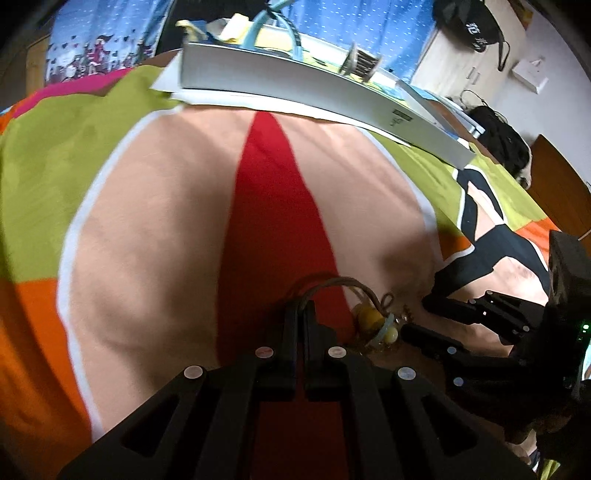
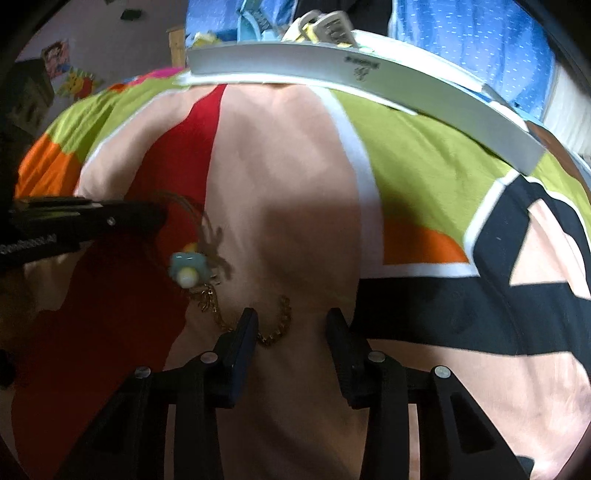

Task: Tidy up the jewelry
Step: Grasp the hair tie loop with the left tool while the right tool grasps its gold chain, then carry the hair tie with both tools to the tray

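Observation:
My left gripper (image 1: pixel 301 308) is shut on the brown cord (image 1: pixel 332 282) of a bracelet. The bracelet's yellow, teal and cream beads (image 1: pixel 375 323) dangle just right of the fingertips. In the right wrist view the left gripper (image 2: pixel 160 218) comes in from the left, and the beads (image 2: pixel 188 267) hang below it, slightly blurred. A gold chain (image 2: pixel 275 334) lies on the peach part of the cloth (image 2: pixel 288 166), running from under the beads to my right gripper's left finger (image 2: pixel 245 332). My right gripper (image 2: pixel 293 321) is open over the chain's right end, with nothing between its fingers. From the left wrist it (image 1: pixel 415 317) appears at the right.
A long white box (image 1: pixel 295 86) with assorted items in it lies along the far edge of the colourful cloth (image 1: pixel 55 155); the right wrist view shows that box (image 2: pixel 369 72) too. Blue curtains (image 2: pixel 461 33) hang behind it. A dark bag (image 1: pixel 498 133) sits at the far right.

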Available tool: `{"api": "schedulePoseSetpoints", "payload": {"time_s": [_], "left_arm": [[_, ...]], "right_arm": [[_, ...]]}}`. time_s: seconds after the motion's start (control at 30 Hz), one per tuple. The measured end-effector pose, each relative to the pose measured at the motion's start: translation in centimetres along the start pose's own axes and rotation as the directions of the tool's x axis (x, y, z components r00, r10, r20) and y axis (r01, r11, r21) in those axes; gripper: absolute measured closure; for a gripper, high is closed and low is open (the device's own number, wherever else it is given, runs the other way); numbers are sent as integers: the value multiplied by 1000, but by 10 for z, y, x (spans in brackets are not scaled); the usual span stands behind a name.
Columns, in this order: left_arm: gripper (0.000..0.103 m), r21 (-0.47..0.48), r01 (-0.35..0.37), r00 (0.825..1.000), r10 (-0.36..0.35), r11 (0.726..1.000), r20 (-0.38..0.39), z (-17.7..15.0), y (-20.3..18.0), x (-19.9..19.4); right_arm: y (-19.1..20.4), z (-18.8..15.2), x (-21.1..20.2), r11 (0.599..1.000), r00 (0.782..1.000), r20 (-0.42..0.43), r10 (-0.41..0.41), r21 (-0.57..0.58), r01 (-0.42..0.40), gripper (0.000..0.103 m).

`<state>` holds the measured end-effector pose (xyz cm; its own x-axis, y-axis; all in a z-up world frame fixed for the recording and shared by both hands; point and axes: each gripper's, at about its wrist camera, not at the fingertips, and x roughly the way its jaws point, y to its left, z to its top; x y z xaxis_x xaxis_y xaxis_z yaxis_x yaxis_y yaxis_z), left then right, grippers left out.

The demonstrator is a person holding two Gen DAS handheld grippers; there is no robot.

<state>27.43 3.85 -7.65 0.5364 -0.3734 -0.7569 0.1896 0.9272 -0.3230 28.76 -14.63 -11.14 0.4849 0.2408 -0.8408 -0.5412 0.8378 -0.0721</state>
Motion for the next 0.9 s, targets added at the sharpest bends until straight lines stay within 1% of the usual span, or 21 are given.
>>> {"api": "schedulePoseSetpoints", "payload": {"time_s": [0.03,0.07,0.13,0.17,0.2,0.27,0.37,0.4,0.53,0.83,0.9], "left_arm": [[103,-4,-4,1000,4,1000,-1,-1,0,-1],[103,-8,-12,1000,12,1000,-2,-2,0,-2],[103,-13,-23,1000,23,1000,-3,-4,0,-5],[103,-13,-28,1000,28,1000,-5,-6,0,-7],[103,-11,-33,999,33,999,-6,-8,0,-9],[103,-9,-36,999,36,999,-5,-10,-2,-12],[103,1,-42,999,42,999,5,-13,-6,-17],[103,10,-45,999,45,999,12,-13,-8,-19],[103,32,-41,999,40,999,30,-10,-17,-25],[103,49,-40,997,36,998,71,16,-31,-42],[103,55,-37,996,32,998,82,26,-35,-47]], "right_arm": [[2,2,3,1000,1000,-10,-5,-8,5,67],[3,3,5,1000,1000,-20,-7,-11,6,69],[5,6,7,1000,999,-35,5,-7,-5,82],[6,7,9,1000,999,-46,16,-3,-16,91],[8,7,11,1000,998,-55,26,2,-26,95],[11,7,9,1000,999,-48,24,4,-23,97],[6,4,2,997,999,-21,46,56,-44,99],[2,3,-4,995,998,2,57,83,-57,99],[-7,1,-30,990,995,85,54,126,-65,100],[-31,8,-92,989,977,213,31,136,-61,100],[-37,18,-104,989,971,236,25,133,-58,100]]}}
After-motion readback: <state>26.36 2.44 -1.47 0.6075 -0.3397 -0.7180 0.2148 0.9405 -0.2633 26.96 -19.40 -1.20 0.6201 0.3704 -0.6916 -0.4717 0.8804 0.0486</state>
